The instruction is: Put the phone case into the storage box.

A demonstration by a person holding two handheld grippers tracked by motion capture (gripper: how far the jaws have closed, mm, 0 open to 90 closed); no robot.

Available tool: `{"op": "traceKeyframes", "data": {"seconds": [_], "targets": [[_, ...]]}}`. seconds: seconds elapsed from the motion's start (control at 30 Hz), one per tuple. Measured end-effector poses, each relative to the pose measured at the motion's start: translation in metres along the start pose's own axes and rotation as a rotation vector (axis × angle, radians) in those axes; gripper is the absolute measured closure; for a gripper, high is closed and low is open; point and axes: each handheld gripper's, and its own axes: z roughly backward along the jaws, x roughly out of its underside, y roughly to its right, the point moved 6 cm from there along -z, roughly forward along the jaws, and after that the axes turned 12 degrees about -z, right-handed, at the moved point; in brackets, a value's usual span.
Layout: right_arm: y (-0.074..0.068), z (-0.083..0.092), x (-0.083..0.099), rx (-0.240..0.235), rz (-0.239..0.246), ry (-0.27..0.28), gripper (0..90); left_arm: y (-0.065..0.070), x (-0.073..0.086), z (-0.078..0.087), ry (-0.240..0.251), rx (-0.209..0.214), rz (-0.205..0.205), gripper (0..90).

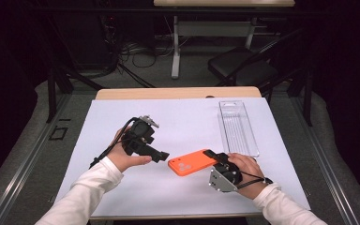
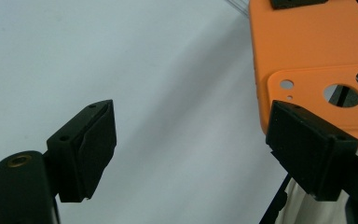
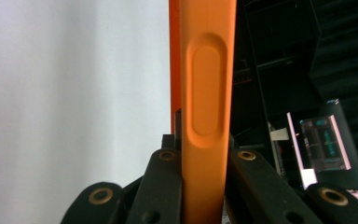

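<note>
1. My right gripper [image 1: 212,156] is squeezed tight on one end of the orange phone case [image 1: 191,162] — its jaws press on both flat sides of it.
2. In the right gripper view I see the case [image 3: 207,93] edge-on, going straight up toward 12 o'clock, with a long oval bump on its side.
3. The case is near the front middle of the white table [image 1: 178,122], with its far end pointing toward 9 o'clock, at my other hand.
4. My left gripper [image 1: 161,156] is let go and wide apart, holding nothing.
5. In the left gripper view the case [image 2: 307,51] sits at 2 o'clock, just past one jaw, and I can see its round camera holes.
6. A clear plastic tray [image 1: 236,127] lies at 1 o'clock from the case, close to my right hand [image 1: 246,166].
7. My left hand [image 1: 126,157] is at about 9 o'clock from the case — the white sleeves come up from the bottom.
</note>
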Motion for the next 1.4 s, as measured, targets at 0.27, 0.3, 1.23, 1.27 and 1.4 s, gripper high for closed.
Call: {"op": "traceKeyframes", "data": {"seconds": [0.27, 0.3, 1.23, 1.27, 1.4], "targets": [[-0.003, 0.003, 0.007, -0.024, -0.169, 0.023, 87.1, 0.000, 0.001, 0.001, 0.005, 0.017, 0.010, 20.4], [-0.004, 0.003, 0.008, -0.024, -0.191, 0.021, 87.1, 0.000, 0.001, 0.001, 0.008, 0.017, 0.011, 20.6], [-0.001, -0.008, 0.002, -0.271, -0.539, 0.099, 87.0, 0.018, 0.004, 0.009, 0.115, 0.042, -0.070, 32.4], [-0.002, -0.009, 0.001, -0.275, -0.543, 0.101, 87.0, 0.019, 0.004, 0.009, 0.118, 0.042, -0.072, 32.4], [-0.003, -0.011, -0.001, -0.296, -0.558, 0.105, 87.0, 0.022, 0.005, 0.009, 0.119, 0.032, -0.084, 35.2]]}}
